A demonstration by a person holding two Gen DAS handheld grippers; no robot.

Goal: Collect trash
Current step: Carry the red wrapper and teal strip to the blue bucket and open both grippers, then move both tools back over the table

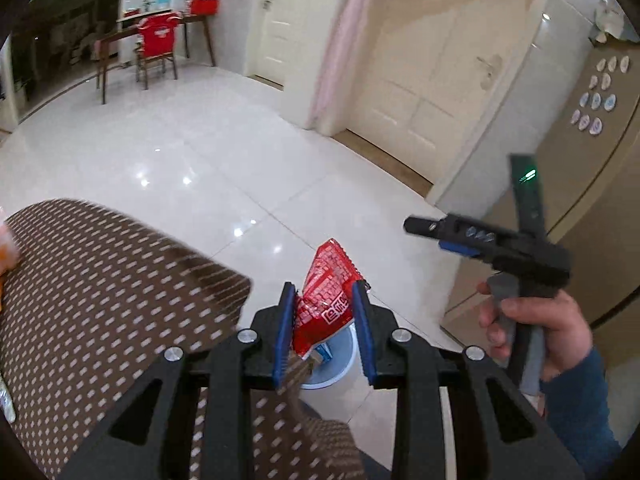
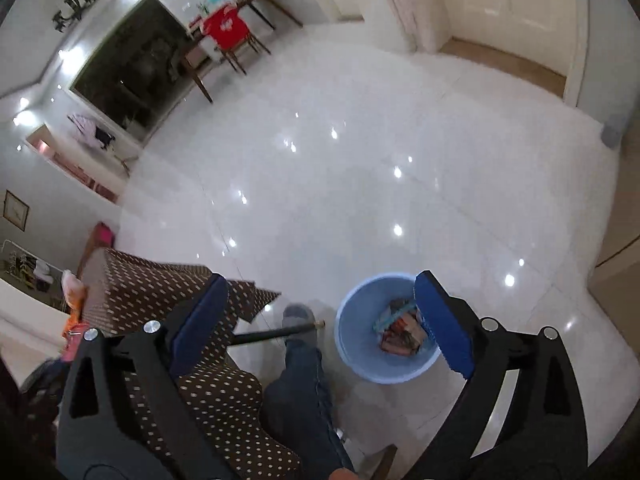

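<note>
My left gripper [image 1: 325,300] is shut on a crumpled red snack wrapper [image 1: 326,300], held in the air past the table's edge, above a light blue bin [image 1: 340,354] on the floor. The bin [image 2: 356,344] holds several wrappers [image 2: 402,330] in the right wrist view. My right gripper [image 2: 320,320] is open and empty, its blue pads wide apart, high over the floor with the bin near its right finger. It also shows in the left wrist view [image 1: 452,232], held by a hand at the right.
A table with a brown dotted cloth [image 1: 100,280] lies at the left, with orange packets [image 2: 74,300] at its far end. My leg and socked foot [image 2: 298,316] stand beside the bin. A fridge [image 1: 592,152] stands at the right, on a glossy white tile floor [image 2: 360,180].
</note>
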